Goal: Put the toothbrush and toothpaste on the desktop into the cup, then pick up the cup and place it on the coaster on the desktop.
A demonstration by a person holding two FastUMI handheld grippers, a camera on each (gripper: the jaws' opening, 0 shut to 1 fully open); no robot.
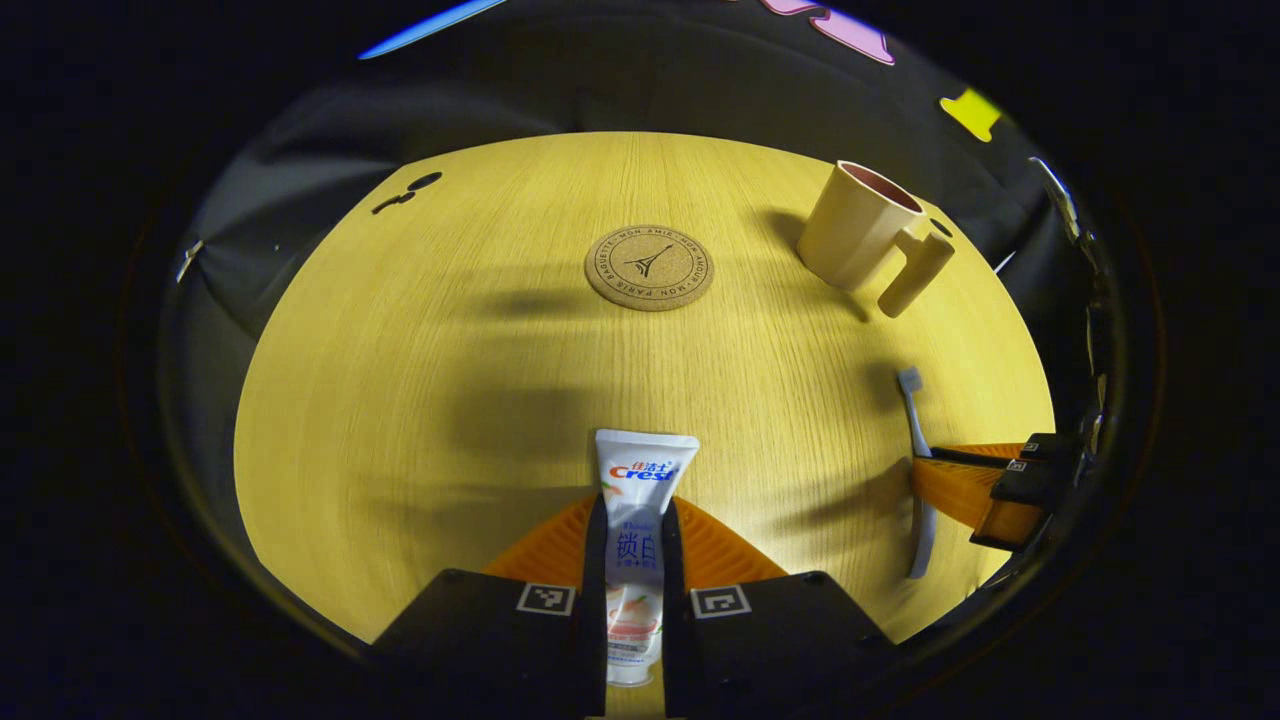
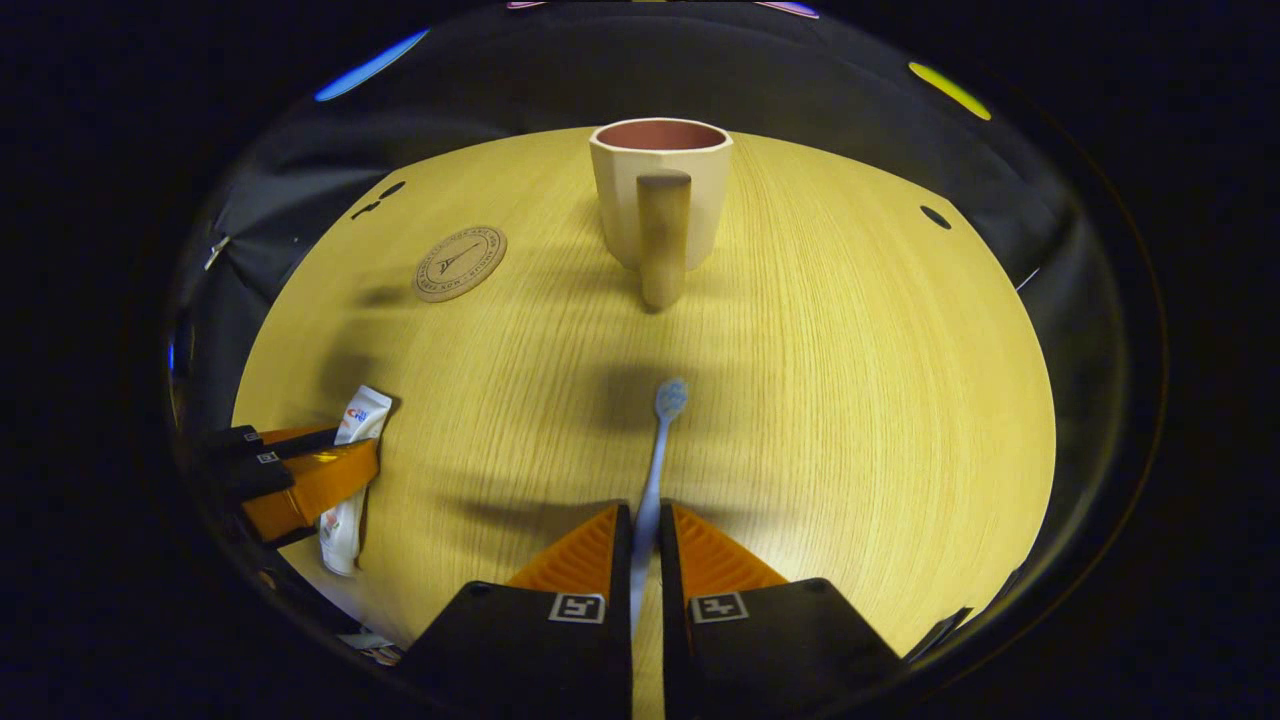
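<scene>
In the left gripper view my left gripper (image 1: 634, 520) is shut on the white toothpaste tube (image 1: 640, 480), whose flat end points forward over the round wooden table (image 1: 420, 400). My right gripper (image 2: 645, 525) is shut on the handle of the blue toothbrush (image 2: 662, 430), bristle head pointing toward the cup. The cream cup (image 2: 660, 190) with a reddish inside and a thick handle stands upright ahead of it; it is at the far right (image 1: 860, 225) in the left gripper view. The round cork coaster (image 1: 649, 267) lies bare mid-table, also seen at far left (image 2: 460, 263).
Across the table each view catches the other gripper: the right one (image 1: 985, 490) around the toothbrush (image 1: 915, 420), the left one (image 2: 300, 470) around the toothpaste (image 2: 350, 480). Small dark holes (image 2: 935, 217) mark the tabletop near its far edge. Black cloth surrounds the table.
</scene>
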